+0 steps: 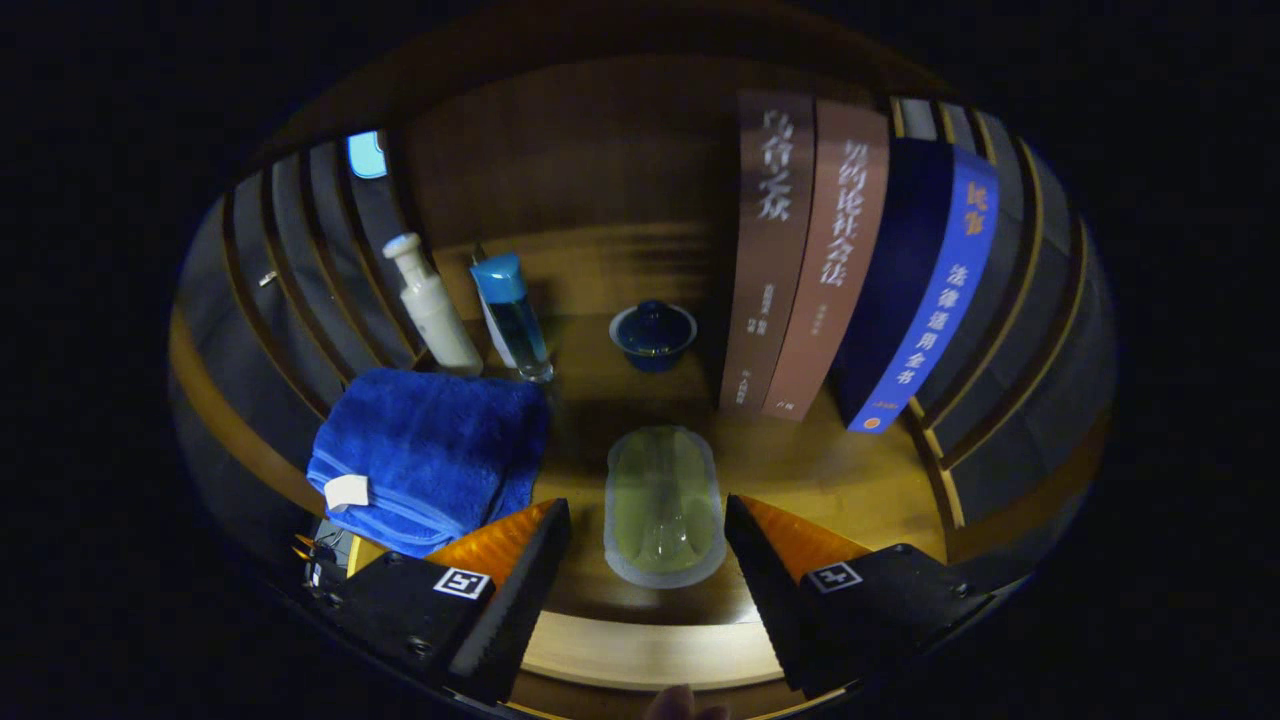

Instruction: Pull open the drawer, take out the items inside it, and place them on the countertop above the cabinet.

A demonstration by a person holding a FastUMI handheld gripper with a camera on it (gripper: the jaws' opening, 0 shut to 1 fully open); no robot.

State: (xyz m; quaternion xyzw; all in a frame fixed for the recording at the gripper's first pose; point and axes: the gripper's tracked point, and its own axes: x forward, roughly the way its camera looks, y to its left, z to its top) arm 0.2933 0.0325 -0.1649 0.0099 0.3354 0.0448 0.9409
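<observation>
A pale green oval soap dish [664,505] with a clear rim lies flat on the wooden tabletop [850,480], its near end sitting between the two fingers of the tool [648,520]. The tool is spread wide, and neither finger touches the dish; there is a gap on each side.

Just left of the dish, a folded blue towel [425,455] with a small white tag rests on the wood, its corner close to the left finger. Behind the towel stand a cream pump bottle [432,305] and, beside it, a clear blue bottle [512,315] with a blue cap, both leaning a little. Beyond the dish, near the back panel, sits a small dark blue lidded cup [652,335]. To its right, three books [850,260] stand upright side by side: two brown spines and one blue. Dark slatted walls curve round both sides.
</observation>
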